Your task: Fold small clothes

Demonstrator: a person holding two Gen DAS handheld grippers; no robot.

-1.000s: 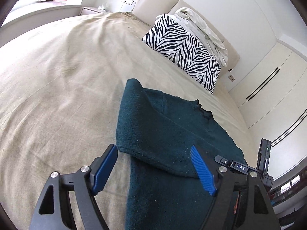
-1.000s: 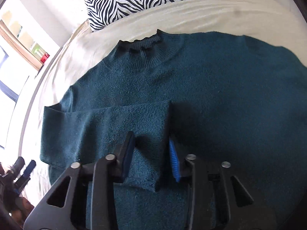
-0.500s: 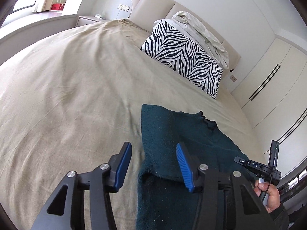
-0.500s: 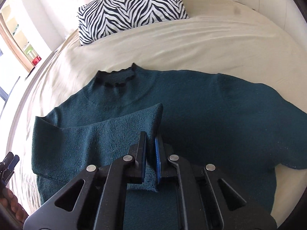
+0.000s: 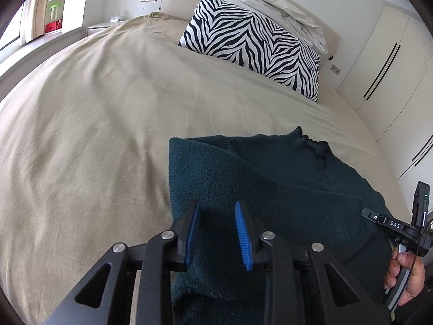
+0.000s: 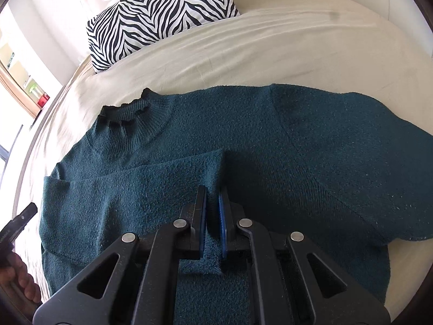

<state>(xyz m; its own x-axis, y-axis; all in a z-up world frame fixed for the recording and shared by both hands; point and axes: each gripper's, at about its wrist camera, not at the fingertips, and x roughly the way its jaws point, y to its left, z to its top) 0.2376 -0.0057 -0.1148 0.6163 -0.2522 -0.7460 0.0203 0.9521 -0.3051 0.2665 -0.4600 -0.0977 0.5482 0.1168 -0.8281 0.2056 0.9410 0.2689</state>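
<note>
A dark teal knitted sweater (image 6: 270,149) lies flat on the beige bed (image 5: 94,113), one sleeve folded across its chest. The right gripper (image 6: 212,205) pinches that sleeve's cuff between nearly closed fingers. The left gripper (image 5: 216,227) hovers over the folded edge, fingers spread.

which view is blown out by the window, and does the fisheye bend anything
Right wrist view: window side overexposed, bed sheet washed pale, right claw shading the teal sweater. Left wrist view: evenly lit; bed edge bulges and wardrobe doors curve near the dark corners.
</note>
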